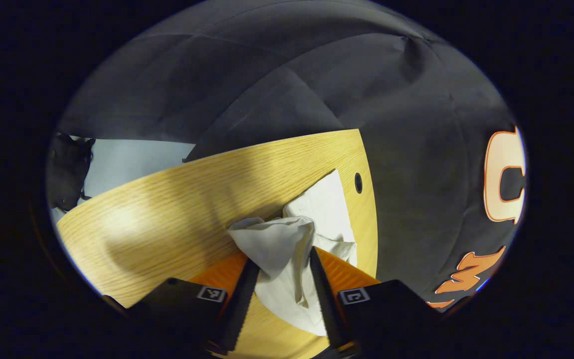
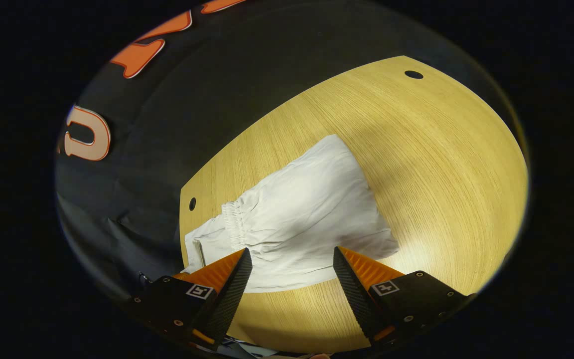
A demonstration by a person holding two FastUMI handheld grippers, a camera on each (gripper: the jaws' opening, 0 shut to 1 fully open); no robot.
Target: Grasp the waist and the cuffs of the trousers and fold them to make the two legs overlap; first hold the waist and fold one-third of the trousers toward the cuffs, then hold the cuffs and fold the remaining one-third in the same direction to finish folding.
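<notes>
In the left gripper view our left gripper (image 1: 284, 259) has a bunch of the white trousers (image 1: 292, 244) between its two fingers (image 1: 241, 294). The cloth rises in a gathered peak between them and drapes down toward the camera, so we read this gripper as clamped on the trousers. Beyond the peak, more of the cloth lies flat on the surface (image 1: 167, 214) and runs away from us toward the far edge, ending near a small dark round hole (image 1: 358, 183) in the wood.

In the right gripper view our right gripper (image 2: 292, 262) stands wide apart, released and holding nothing. Its fingertips (image 2: 239, 267) hover over the near edge of the trousers (image 2: 297, 219); we cannot tell whether they touch the cloth. Here the trousers lie as a short, wide, wrinkled bundle, with the long axis running from lower left to upper right. The gathered elastic waist (image 2: 233, 224) sits at the left end, beside a hole (image 2: 192, 203) near the surface's edge. The opposite end points up and right toward the middle of the surface.

The surface (image 2: 441, 174) is pale wood with a fine grain, lit brightly with soft shadows, and a second hole (image 2: 413, 75) shows at its far corner. Black cloth (image 1: 292, 85) hangs behind as the booth's wall. Both grippers tilt down toward the surface.
</notes>
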